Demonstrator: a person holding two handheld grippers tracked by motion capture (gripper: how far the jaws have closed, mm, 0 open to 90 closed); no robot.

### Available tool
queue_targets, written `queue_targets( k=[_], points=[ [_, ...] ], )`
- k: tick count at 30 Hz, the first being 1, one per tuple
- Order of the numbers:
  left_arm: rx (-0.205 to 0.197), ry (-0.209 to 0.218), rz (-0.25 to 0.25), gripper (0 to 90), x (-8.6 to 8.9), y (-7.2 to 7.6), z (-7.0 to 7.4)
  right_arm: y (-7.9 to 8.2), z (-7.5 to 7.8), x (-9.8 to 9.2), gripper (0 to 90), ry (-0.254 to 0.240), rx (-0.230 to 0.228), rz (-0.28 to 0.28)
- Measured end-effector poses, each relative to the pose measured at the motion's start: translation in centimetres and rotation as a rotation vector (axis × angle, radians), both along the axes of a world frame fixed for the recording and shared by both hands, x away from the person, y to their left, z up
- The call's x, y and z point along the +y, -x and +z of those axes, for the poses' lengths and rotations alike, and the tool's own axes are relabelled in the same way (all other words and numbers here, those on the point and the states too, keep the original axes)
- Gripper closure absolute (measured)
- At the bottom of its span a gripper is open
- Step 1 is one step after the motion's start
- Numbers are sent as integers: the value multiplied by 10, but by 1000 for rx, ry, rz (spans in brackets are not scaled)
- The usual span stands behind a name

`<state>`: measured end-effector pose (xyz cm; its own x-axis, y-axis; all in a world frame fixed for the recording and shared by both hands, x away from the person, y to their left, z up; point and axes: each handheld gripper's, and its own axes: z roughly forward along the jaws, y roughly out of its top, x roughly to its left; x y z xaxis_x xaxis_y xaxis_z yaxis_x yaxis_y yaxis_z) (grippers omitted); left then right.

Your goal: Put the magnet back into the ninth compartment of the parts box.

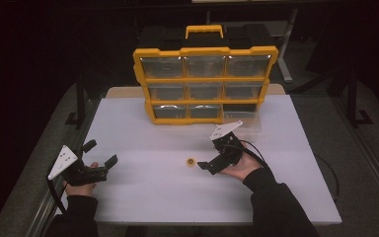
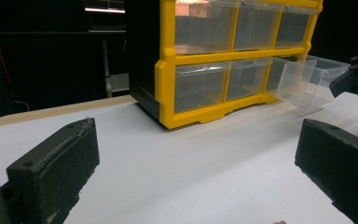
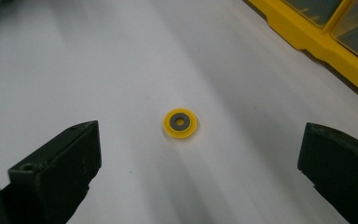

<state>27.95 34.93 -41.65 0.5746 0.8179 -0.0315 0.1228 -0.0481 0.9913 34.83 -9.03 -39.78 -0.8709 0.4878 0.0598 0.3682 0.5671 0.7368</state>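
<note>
Work at this moment is judged to be the approach to a pick-up. In the high view, a small yellow ring (image 1: pixel 191 162) is seen lying flat on the white table (image 1: pixel 143 192), near the middle, just left of the right gripper (image 1: pixel 206 165), which is pointed at it with jaws spread and nothing held. The left gripper (image 1: pixel 101 154) is held at the near left, well apart from the ring, jaws wide and empty. A yellow drawer cabinet (image 1: pixel 205 79) stands at the far side, with one clear drawer (image 1: pixel 244 120) pulled out at its lower right.

In the left gripper view, both jaws are seen wide apart over bare table, the cabinet (image 2: pixel 168 93) and the pulled drawer (image 2: pixel 307 79) beyond.

In the right gripper view, the ring (image 3: pixel 181 123) is shown as a flat yellow disc with a dark centre and a small hole, lying between and ahead of the open jaws. Lowering and closing across so thin a piece is judged to need care.
</note>
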Motion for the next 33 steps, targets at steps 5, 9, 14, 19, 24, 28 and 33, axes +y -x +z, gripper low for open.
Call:
queue_targets(
  k=[5,9,14,19,24,28,33],
  points=[
    [-1,-2,-2,0,0,0,0,-3,2,6,0,13,5,17],
    [-2,0,-1,0,0,0,0,-6,3,11,0,21,9,31],
    [-3,-1,-2,0,0,0,0,-9,3,16,0,32,14,44],
    [-3,-1,-2,0,0,0,0,-11,3,22,0,47,19,59],
    [-3,-1,-2,0,0,0,0,-13,2,28,0,54,24,69],
    [-2,-2,-3,0,0,0,0,-14,-2,31,0,63,33,77],
    [-2,-1,-3,0,0,0,0,-16,-4,32,0,64,44,75]
  ],
)
